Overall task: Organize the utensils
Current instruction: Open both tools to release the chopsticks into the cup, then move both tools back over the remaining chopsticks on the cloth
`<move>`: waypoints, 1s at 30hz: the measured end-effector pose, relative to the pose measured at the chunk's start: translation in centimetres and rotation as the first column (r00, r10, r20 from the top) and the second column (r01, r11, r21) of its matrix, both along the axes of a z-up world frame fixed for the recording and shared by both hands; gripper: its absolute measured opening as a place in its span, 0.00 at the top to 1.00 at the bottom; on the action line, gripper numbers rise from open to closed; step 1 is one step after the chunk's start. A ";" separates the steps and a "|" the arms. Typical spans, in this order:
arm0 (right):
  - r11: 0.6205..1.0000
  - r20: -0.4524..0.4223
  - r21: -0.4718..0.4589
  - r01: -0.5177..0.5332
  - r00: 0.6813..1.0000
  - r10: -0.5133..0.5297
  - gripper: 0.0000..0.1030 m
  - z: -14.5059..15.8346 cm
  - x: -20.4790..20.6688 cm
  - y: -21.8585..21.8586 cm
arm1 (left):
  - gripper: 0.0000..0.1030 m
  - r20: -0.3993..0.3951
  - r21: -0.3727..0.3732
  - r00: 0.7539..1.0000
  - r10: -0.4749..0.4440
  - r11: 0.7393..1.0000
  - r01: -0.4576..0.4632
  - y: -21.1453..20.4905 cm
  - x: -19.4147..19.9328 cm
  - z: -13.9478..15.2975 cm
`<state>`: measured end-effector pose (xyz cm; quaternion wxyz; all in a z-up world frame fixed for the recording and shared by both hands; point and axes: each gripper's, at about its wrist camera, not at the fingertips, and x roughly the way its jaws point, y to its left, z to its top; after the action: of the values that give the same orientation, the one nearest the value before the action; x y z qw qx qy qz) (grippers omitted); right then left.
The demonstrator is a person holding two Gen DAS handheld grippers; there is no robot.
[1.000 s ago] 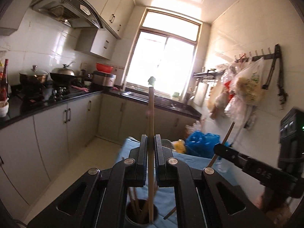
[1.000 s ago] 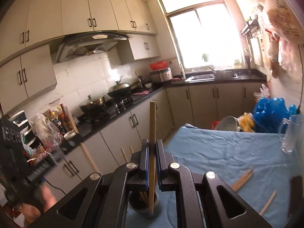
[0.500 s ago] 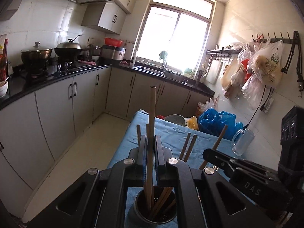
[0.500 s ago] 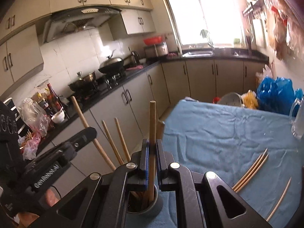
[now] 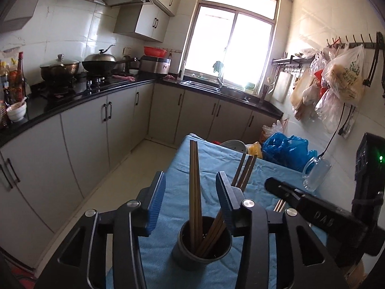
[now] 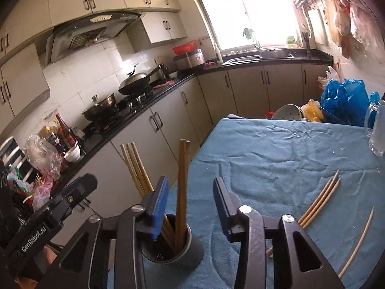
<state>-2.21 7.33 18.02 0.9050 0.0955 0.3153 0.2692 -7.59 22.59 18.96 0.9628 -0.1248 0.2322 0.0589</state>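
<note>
Both the left gripper (image 5: 190, 197) and right gripper (image 6: 190, 196) hang spread apart, holding nothing, over the grey chopstick holder (image 6: 172, 246), which stands near the blue-clothed worktop's (image 6: 276, 149) front-left edge with chopsticks (image 5: 194, 190) upright inside. Only the right wrist view shows loose chopsticks (image 6: 320, 198) lying to the right, with open cloth beyond them.
</note>
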 end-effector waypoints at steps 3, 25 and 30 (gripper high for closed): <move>1.000 -0.004 0.005 0.027 1.000 -0.027 0.51 -0.1 -0.6 -1.5 | 0.56 -0.003 0.052 1.000 0.006 0.999 -0.006 -1.2 -0.9 0.3; 0.971 -0.105 -0.038 0.235 0.966 -0.237 0.45 -4.6 -5.8 -13.7 | 0.42 -0.014 0.092 0.997 -0.073 0.993 0.074 -7.2 -4.8 0.4; 0.945 -0.145 -0.054 0.321 0.934 -0.326 0.44 -6.6 -6.2 -18.6 | 0.41 -0.059 0.073 0.989 -0.136 0.987 0.140 -9.2 -3.6 -0.9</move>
<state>-8.42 -11.27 11.46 0.9116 0.1527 0.3673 0.1039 -11.22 13.34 18.02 0.9621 -0.0696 0.2636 0.0045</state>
